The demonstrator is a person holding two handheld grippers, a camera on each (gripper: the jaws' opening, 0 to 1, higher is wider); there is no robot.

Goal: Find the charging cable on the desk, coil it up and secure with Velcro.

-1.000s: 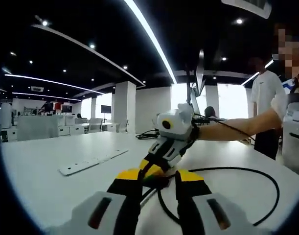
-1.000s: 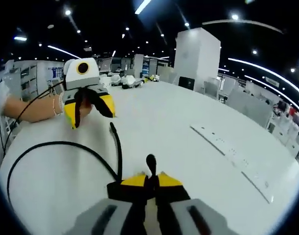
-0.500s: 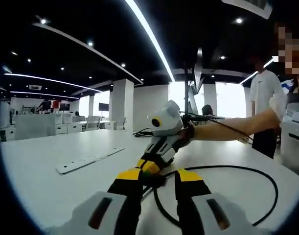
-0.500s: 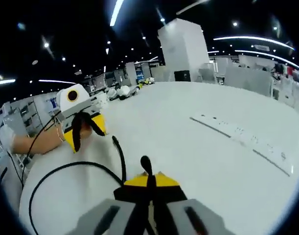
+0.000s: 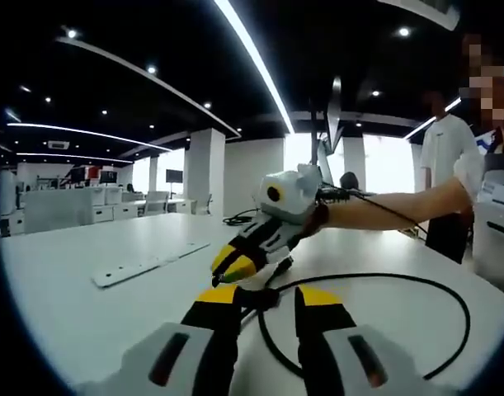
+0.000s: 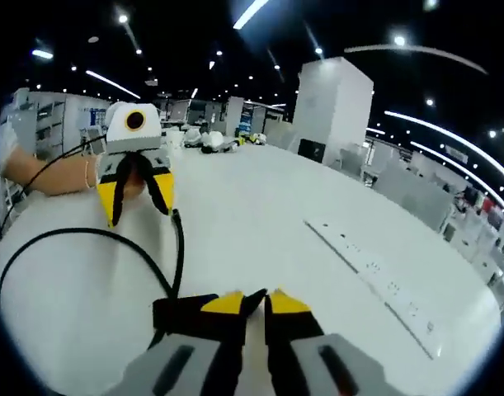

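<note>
Charging cable held at one end on the white counter, coiling not yet completed.

In the left gripper view, the left tool (image 5: 266, 299) is seen with its jaws spread around the black charging cable (image 5: 449, 338), whose loop is laid out to the right on the counter (image 5: 87, 322); whether the cable is actually touched cannot be told. The right tool (image 5: 235, 266) is seen close above it, its yellow tips nearly pressed together. In the right gripper view, the right tool (image 6: 253, 304) is seen almost closed, with a dark tab, probably the Velcro strap, lying just beside its left jaw. The cable end appears to be steadied so that the loop can be gathered. A white strip (image 6: 375, 276) lies well apart.
</note>
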